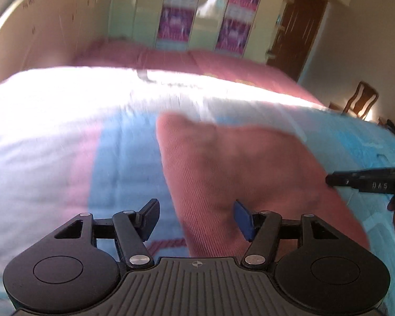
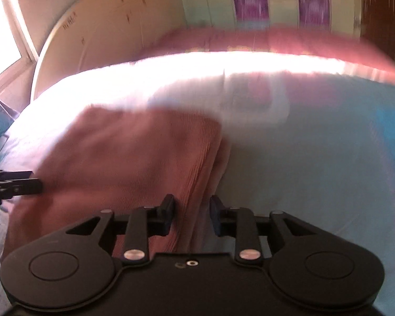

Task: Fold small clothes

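A folded pink ribbed garment lies flat on the bed's pale blue-and-pink sheet. My left gripper stands open over the garment's near left edge; the cloth runs under the wide gap and neither pad presses on it. In the right wrist view the same garment shows its layered right edge. My right gripper hovers there with a narrow gap, the edge lying between the jaws, not pinched. Each gripper shows in the other's view: the right gripper at the cloth's right side, the left gripper at its left.
The sheet spreads wide around the garment. A pink blanket lies at the bed's far end before a curved beige headboard. Behind stand a wardrobe, a brown door and a wooden chair. A window is at left.
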